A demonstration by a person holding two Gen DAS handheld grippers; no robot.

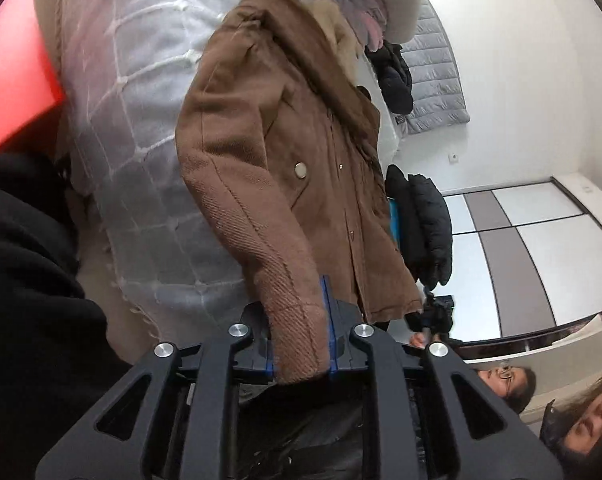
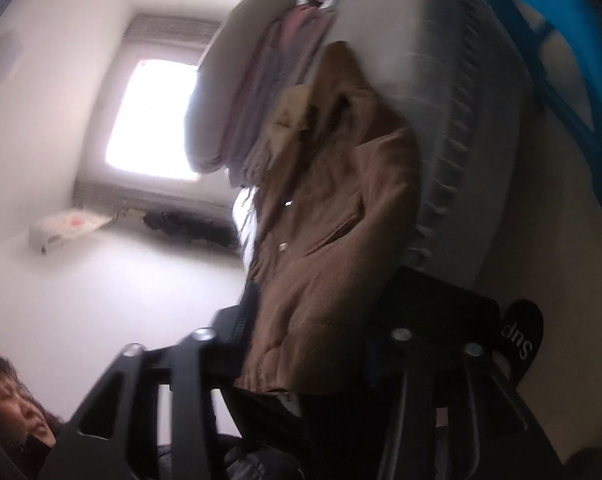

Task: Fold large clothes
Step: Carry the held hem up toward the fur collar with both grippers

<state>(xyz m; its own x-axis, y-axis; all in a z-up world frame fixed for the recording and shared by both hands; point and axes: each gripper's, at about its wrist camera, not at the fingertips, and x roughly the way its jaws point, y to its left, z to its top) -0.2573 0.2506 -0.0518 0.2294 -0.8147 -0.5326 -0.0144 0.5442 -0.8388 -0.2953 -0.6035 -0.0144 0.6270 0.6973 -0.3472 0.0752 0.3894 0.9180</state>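
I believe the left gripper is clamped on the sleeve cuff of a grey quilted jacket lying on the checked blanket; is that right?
Not quite: the left gripper is clamped on the sleeve cuff of a brown coat, not a grey quilted jacket. The coat does lie on the checked blanket. The left wrist view shows it.

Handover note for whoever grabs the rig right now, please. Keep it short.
Left gripper: shut on the brown coat at a sleeve cuff.
Right gripper: coat fabric lies between its jaws; the view is too blurred to tell a grip.
Coat lies spread on the grey checked blanket, front up, snaps showing.
Done: nothing visibly folded.
Left: fold sleeves in, then the body.
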